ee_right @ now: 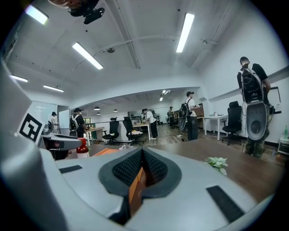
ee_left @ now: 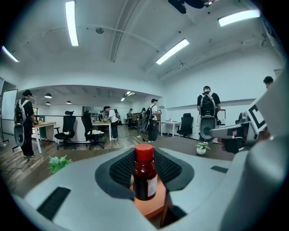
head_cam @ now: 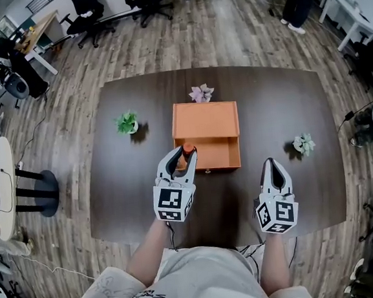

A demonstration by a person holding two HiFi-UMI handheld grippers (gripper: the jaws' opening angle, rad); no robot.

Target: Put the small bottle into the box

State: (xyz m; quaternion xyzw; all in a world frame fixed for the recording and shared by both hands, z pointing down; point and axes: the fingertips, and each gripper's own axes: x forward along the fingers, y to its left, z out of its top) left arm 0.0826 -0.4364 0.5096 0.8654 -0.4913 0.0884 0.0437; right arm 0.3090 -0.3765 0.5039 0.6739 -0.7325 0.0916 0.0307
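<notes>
The bottle (ee_left: 145, 179) is off the counter (head_cam: 286, 97) but, as far as the pictures show, not yet set down in the box (head_cam: 205, 121). The left gripper (head_cam: 185, 153) has its fingers (ee_left: 119, 169) clamped on the bottle's sides, holding it upright with the red cap on top. In the head view the bottle sits at the lower left corner of the box's open part, just left of centre frame. Whether its base touches the orange floor cannot be told. The right gripper (head_cam: 271, 163) hangs at lower right, well apart from the box, with its fingers closed on nothing. What is likely left is to lower the bottle inside, open the fingers, and draw the gripper clear.
</notes>
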